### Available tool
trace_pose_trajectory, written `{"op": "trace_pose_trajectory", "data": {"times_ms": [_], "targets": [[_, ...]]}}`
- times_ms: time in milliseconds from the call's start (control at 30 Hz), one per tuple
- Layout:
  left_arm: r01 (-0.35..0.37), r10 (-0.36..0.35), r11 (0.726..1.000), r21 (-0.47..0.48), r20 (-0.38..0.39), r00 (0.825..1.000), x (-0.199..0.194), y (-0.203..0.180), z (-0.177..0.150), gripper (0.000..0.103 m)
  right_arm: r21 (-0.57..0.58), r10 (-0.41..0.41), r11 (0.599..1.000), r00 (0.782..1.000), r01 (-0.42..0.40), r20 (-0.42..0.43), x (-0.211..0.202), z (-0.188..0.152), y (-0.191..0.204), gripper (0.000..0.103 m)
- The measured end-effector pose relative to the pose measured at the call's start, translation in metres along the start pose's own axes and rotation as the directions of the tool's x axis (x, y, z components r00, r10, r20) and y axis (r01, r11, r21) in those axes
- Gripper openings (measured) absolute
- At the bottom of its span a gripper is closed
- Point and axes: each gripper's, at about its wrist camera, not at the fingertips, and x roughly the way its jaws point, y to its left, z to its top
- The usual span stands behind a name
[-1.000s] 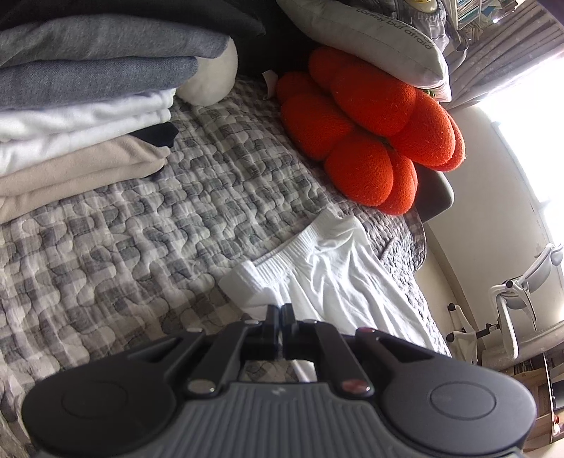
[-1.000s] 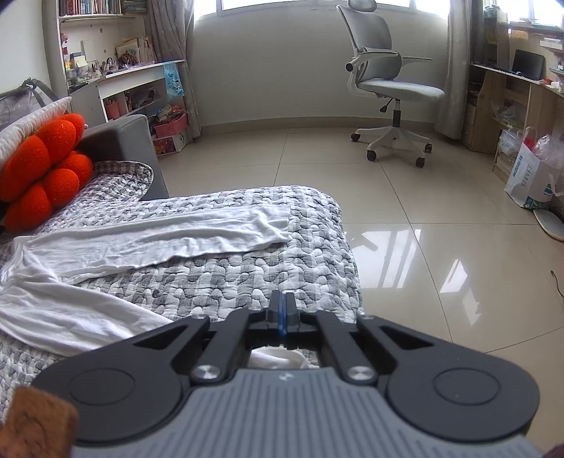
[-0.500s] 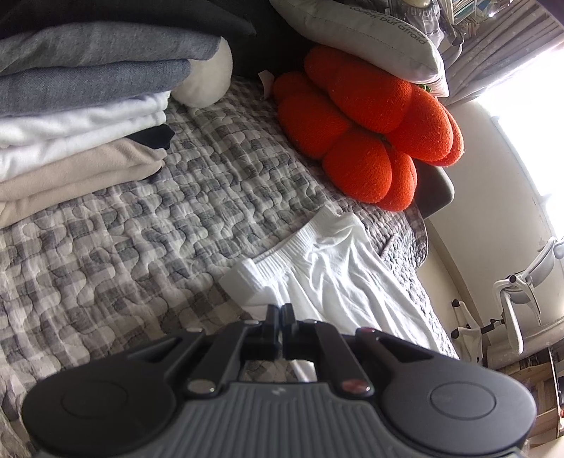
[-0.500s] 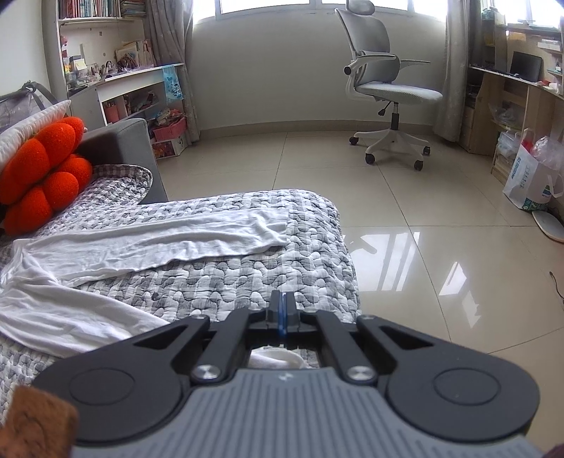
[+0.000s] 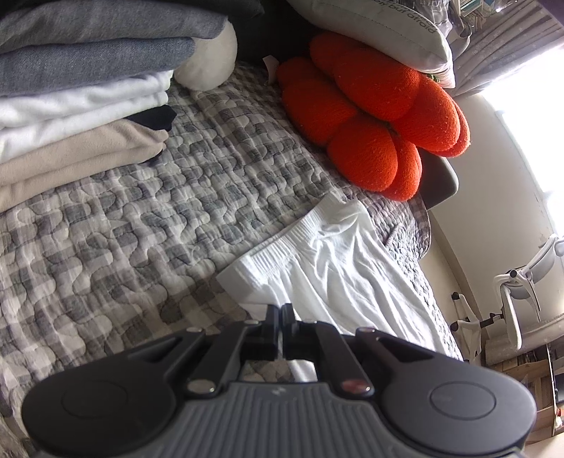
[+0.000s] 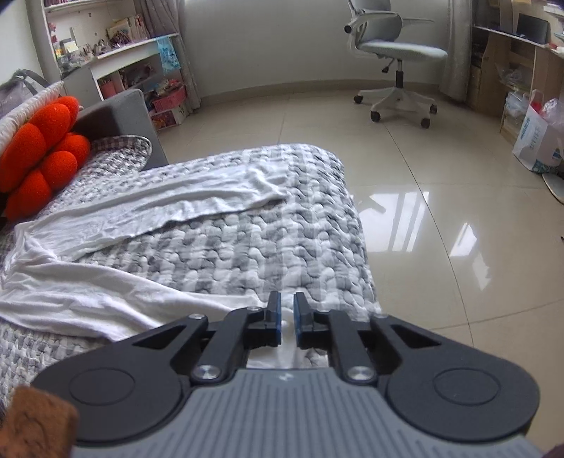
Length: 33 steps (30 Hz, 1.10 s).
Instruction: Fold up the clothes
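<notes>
White trousers [image 5: 331, 267] lie spread on the grey quilted bed [image 5: 141, 218], waistband toward the bed's middle. In the right wrist view both legs [image 6: 148, 218] run along the bed toward its foot. My left gripper [image 5: 281, 317] is shut at the waistband's near edge; whether it pinches the fabric is hidden. My right gripper [image 6: 287, 311] stands slightly open over the end of the near trouser leg [image 6: 287, 338], with white cloth showing between and below the jaws.
A stack of folded clothes [image 5: 70, 98] sits at the left of the bed. An orange flower cushion [image 5: 373, 105] and a grey pillow [image 5: 380, 28] lie at the head. Beyond the bed's foot are tiled floor, an office chair [image 6: 394, 60] and shelves [image 6: 116, 60].
My right gripper has parted its jaws a little; they were shut before. The left gripper has drifted slightly, still shut.
</notes>
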Motion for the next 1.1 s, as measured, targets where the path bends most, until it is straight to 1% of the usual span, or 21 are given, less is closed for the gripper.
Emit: {"op": "trace_pose_trajectory", "data": {"times_ms": [33,100,133,167,200,300,333,367,400,467,500,567,633,667,733,800,833,900,967,1033,1100], "targets": [[0.003,-0.003,1.000,-0.003,0.000,1.000,0.000,0.000,0.000,0.001,0.009,-0.004,1.000,1.000,0.004,-0.020,0.003,-0.002,-0.004,0.013],[0.011,-0.011,1.000,-0.003,0.007,1.000,-0.002,-0.001,0.000,0.001,0.034,0.008,0.999,0.998,-0.006,-0.058,0.009,-0.005,-0.011,0.019],[0.016,-0.016,1.000,-0.002,0.010,1.000,-0.003,-0.002,0.000,0.001,0.033,0.014,0.999,0.997,-0.012,-0.073,0.012,-0.007,-0.012,0.035],[0.019,-0.019,1.000,0.001,0.014,1.000,-0.004,-0.002,0.000,0.001,0.022,0.019,1.000,0.996,-0.017,-0.083,0.015,-0.008,-0.011,0.054],[0.019,-0.019,1.000,0.003,0.017,1.000,-0.005,-0.003,0.000,0.001,0.008,0.021,1.000,0.996,-0.020,-0.090,0.017,-0.009,-0.010,0.057],[0.018,-0.018,1.000,0.006,0.018,1.000,-0.005,-0.003,0.000,0.001,-0.034,0.022,0.999,0.995,-0.026,-0.098,0.021,-0.010,-0.006,0.058],[0.017,-0.017,1.000,0.006,0.017,1.000,-0.004,-0.003,0.001,0.001,-0.042,0.022,0.999,0.994,-0.027,-0.106,0.023,-0.009,-0.004,0.049],[0.015,-0.016,1.000,0.007,0.016,1.000,-0.004,-0.003,0.001,0.001,-0.050,0.022,0.998,0.993,-0.027,-0.114,0.025,-0.009,-0.003,0.026],[0.012,-0.012,1.000,0.012,0.018,1.000,-0.004,-0.004,0.001,0.001,-0.066,0.015,0.998,0.993,-0.023,-0.120,0.028,-0.009,-0.001,0.015],[0.012,-0.013,1.000,0.019,0.024,1.000,-0.005,-0.005,0.001,0.001,-0.113,-0.006,0.994,0.992,-0.008,-0.123,0.031,-0.009,0.005,0.009],[0.021,-0.021,1.000,0.015,0.029,0.999,-0.007,-0.005,0.001,0.001,-0.129,-0.008,0.992,0.994,-0.006,-0.110,0.029,-0.008,0.007,0.003],[0.055,-0.056,0.998,0.004,0.052,0.997,-0.013,-0.004,0.003,0.001,-0.107,-0.007,0.994,0.999,0.003,-0.036,0.014,-0.002,0.007,0.002],[0.084,-0.084,0.996,0.001,0.081,0.993,-0.020,-0.005,0.005,0.001,-0.062,0.001,0.998,0.996,0.005,0.086,-0.009,0.006,0.005,0.002],[0.097,-0.096,0.995,0.000,0.095,0.991,-0.024,-0.005,0.006,0.001,-0.041,0.003,0.999,0.990,0.002,0.137,-0.020,0.009,0.004,0.002],[0.108,-0.106,0.994,-0.004,0.126,0.986,-0.032,-0.005,0.007,0.001,-0.015,-0.001,1.000,0.977,0.004,0.213,-0.037,0.012,0.001,0.001],[0.117,-0.115,0.993,-0.011,0.134,0.984,-0.037,-0.003,0.007,0.000,0.010,-0.007,1.000,0.958,0.004,0.287,-0.054,0.015,-0.002,0.001],[0.119,-0.116,0.993,-0.013,0.137,0.984,-0.040,-0.001,0.006,0.000,0.018,-0.007,1.000,0.953,0.001,0.304,-0.059,0.015,-0.002,0.001],[0.110,-0.107,0.994,-0.007,0.140,0.984,-0.043,0.003,0.004,0.000,0.012,-0.006,1.000,0.960,0.002,0.279,-0.056,0.009,-0.002,0.001],[0.094,-0.095,0.995,0.010,0.096,0.991,-0.038,0.006,0.000,0.000,-0.001,-0.012,1.000,0.973,0.013,0.229,-0.049,0.001,0.000,0.001],[0.101,-0.100,0.994,-0.030,0.011,0.995,-0.024,0.011,-0.004,0.001,0.000,-0.021,1.000,0.981,0.021,0.191,-0.043,-0.005,0.000,0.001],[0.101,-0.104,0.993,-0.057,-0.058,0.993,-0.010,0.013,-0.009,0.002,0.011,-0.033,0.999,0.981,0.031,0.191,-0.041,-0.004,0.001,0.001]]}}
